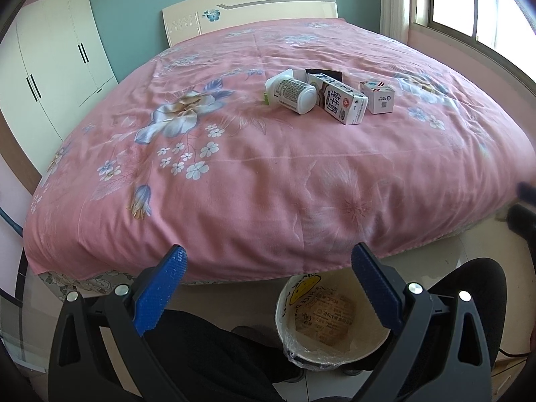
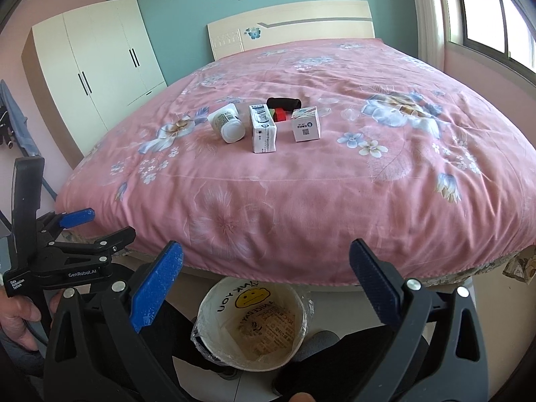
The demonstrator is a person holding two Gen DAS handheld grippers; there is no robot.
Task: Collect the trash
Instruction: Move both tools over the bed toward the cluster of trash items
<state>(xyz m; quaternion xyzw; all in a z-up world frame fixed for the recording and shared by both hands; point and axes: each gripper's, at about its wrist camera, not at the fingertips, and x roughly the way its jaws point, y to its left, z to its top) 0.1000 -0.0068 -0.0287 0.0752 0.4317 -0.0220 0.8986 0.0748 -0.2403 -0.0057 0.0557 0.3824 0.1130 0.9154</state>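
Both grippers were off the foot of the bed, nothing gripped; left gripper (image 1: pixel 268 264) had its blue fingers (image 1: pixel 160 291) spread wide apart, right gripper (image 2: pixel 266 261) same, fingers (image 2: pixel 157 288) wide apart w/ nothing between; trash sat mid-bed on the pink floral cover (image 1: pixel 268 174), well apart from both grippers: white bottle (image 1: pixel 294 95) lying on its side, milk carton (image 1: pixel 340 100) lying just beside it on the right, prob touching, small white box (image 1: pixel 377 97) upright a bit further right w/ a gap; black item (image 2: pixel 284 103) plus sth red (image 2: pixel 279 114) behind the carton, couldn't tell what they were; bin (image 1: pixel 335 321) w/ plastic liner stood on the floor below the bed edge, between the fingers in both views, printed paper lying in the bottom; left gripper also showed in right wrist view at far left (image 2: pixel 83 231), held in a hand (image 2: pixel 20 318); wardrobe (image 2: pixel 100 67) stood left of the headboard (image 2: pixel 291 23), window (image 1: pixel 469 3) on the right.
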